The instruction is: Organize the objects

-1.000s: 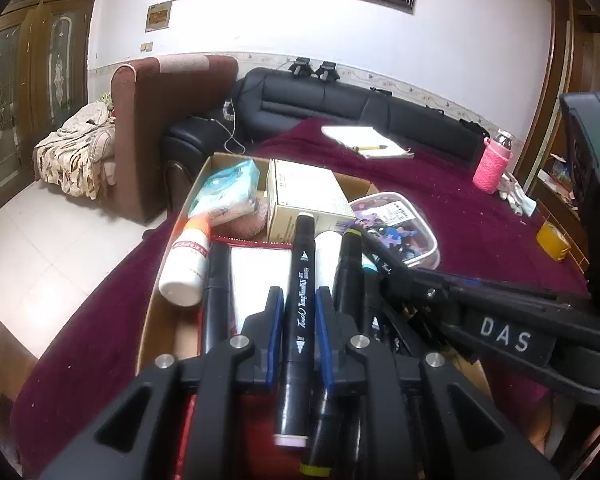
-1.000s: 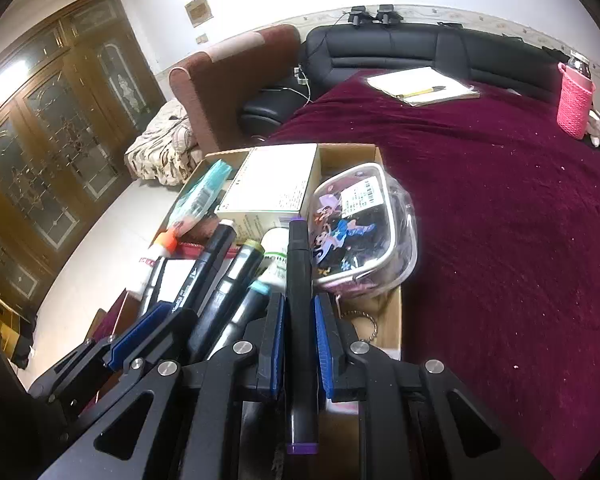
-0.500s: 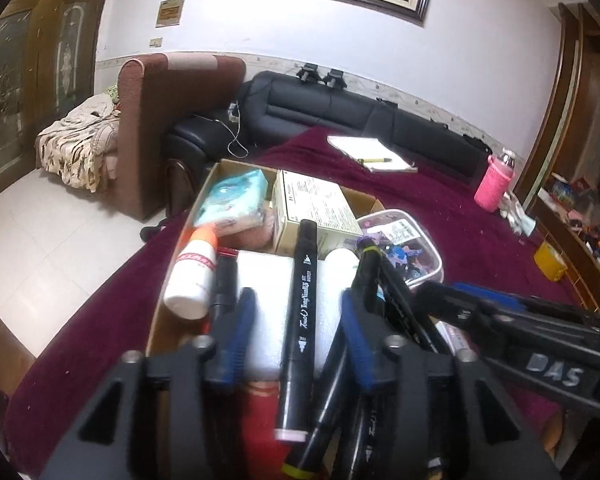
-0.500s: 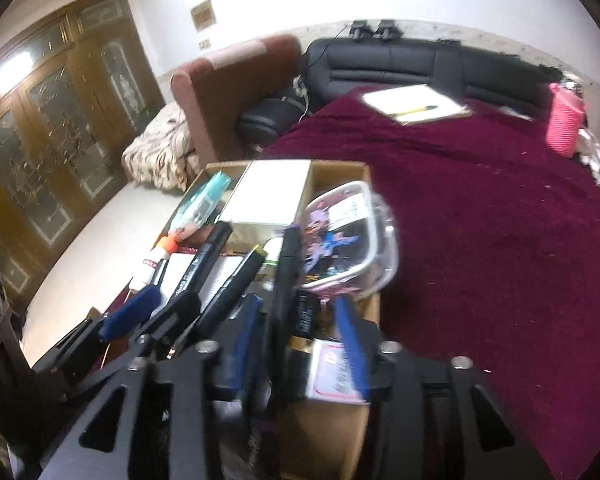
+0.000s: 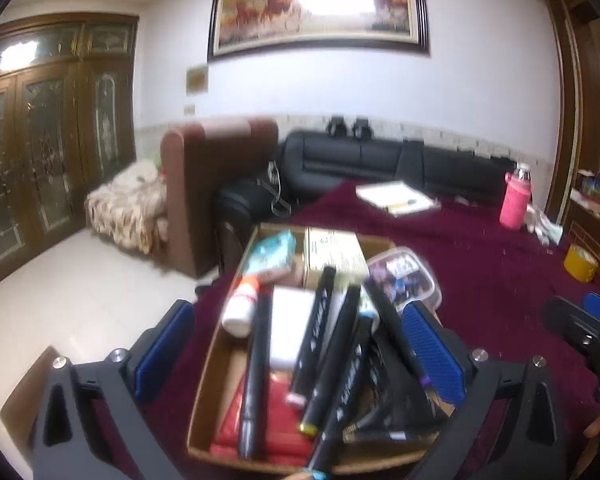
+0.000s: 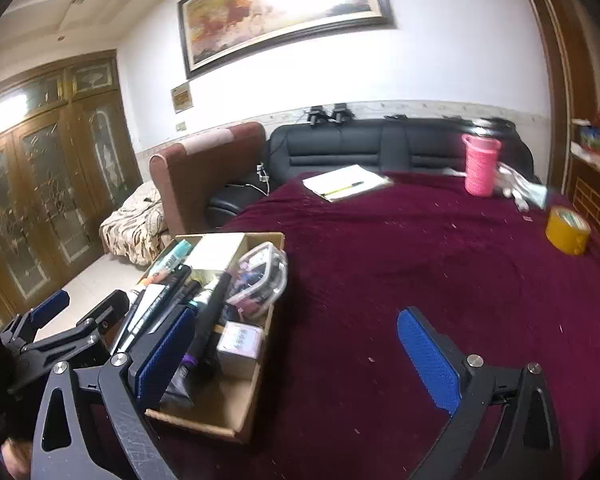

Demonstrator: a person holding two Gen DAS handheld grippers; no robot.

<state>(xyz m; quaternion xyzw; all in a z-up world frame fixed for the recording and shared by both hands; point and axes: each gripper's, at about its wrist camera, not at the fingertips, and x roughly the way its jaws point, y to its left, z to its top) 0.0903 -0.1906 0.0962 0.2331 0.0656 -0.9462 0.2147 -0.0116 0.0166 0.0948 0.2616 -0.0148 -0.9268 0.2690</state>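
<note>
While both sets of jaws are opening with nothing gripped, the black markers (image 5: 320, 336) lie loose in the cardboard box (image 5: 210, 364) on the maroon desk (image 6: 400, 272), long axes running away from the cameras. They sit between the left hand-held gripper (image 5: 298, 350) pads; the right hand-held gripper (image 6: 296, 354) stands beside the box, over bare cloth. Motion blur smears their labels.
</note>
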